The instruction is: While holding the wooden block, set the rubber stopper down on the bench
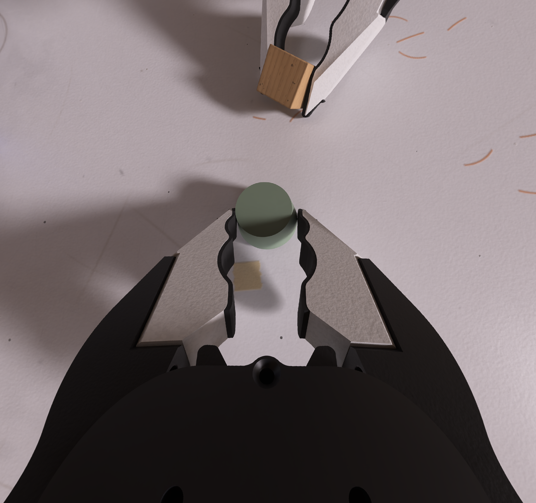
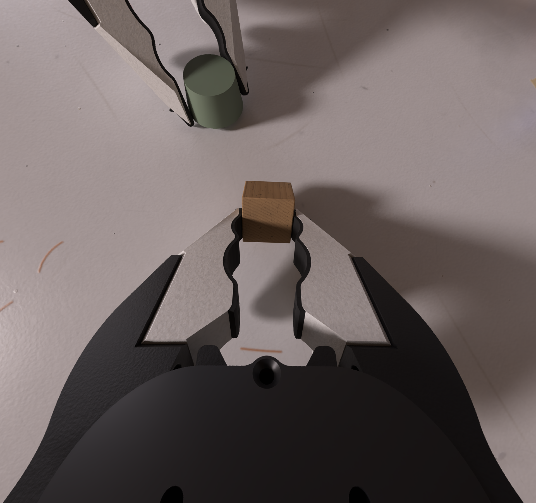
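Observation:
My left gripper point(image 1: 265, 213) is shut on the grey-green rubber stopper point(image 1: 264, 207), gripped at the fingertips. In the right wrist view the stopper point(image 2: 213, 96) stands upright between those fingers point(image 2: 162, 83), its base at or just above the pale bench point(image 2: 116, 170); I cannot tell whether it touches. My right gripper point(image 2: 268, 213) is shut on the wooden block point(image 2: 266, 216) at its fingertips. In the left wrist view the block point(image 1: 285, 80) hangs tilted, low over the bench point(image 1: 116, 141), ahead of and slightly right of the stopper.
A small tan patch point(image 1: 247, 276) lies flat on the bench under my left fingers. Thin orange curved marks point(image 1: 478, 158) are scattered on the bench surface, also in the right wrist view point(image 2: 49, 255). Another tan patch point(image 2: 533, 89) shows at the right edge.

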